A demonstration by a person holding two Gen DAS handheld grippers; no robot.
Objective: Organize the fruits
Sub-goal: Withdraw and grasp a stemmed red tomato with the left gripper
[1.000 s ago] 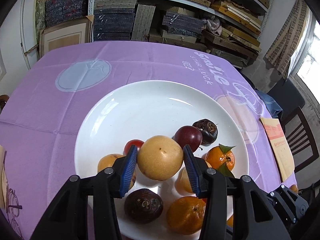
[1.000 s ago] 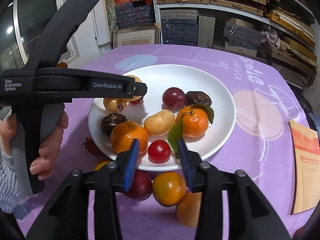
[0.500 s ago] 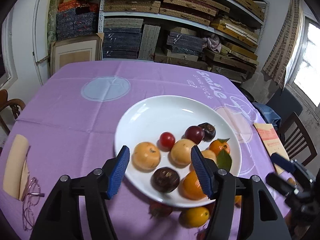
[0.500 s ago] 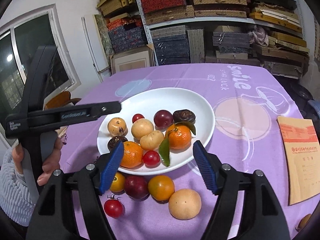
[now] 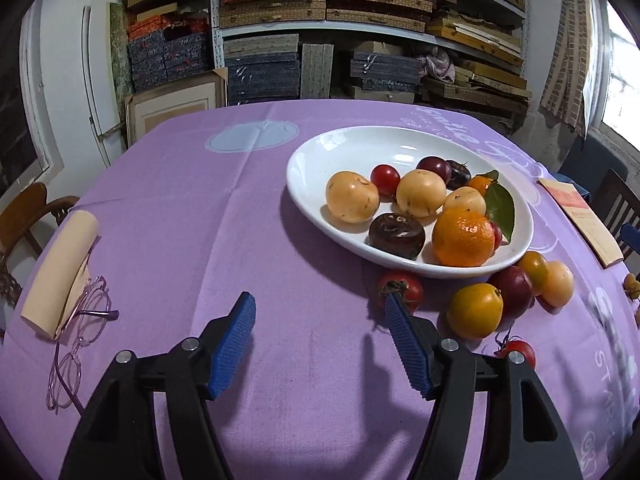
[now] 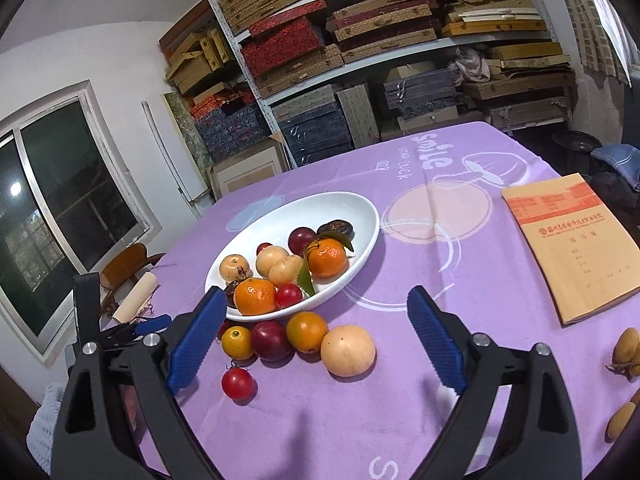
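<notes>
Both claws are released, their jaws having just been opening with nothing between them: the left claw and right claw hang over the purple surface. The between-picks step seems in hand; next, a loose fruit such as the pale round fruit beside the plate needs straddling.

**Packed shelves behind a purple-draped table**

Metal shelving fills the back wall, crammed with woven, red and blue boxes. A dark window sits in the white wall on the left, daylight pours through another at right. Wooden chairs flank the table's purple cloth.
</notes>
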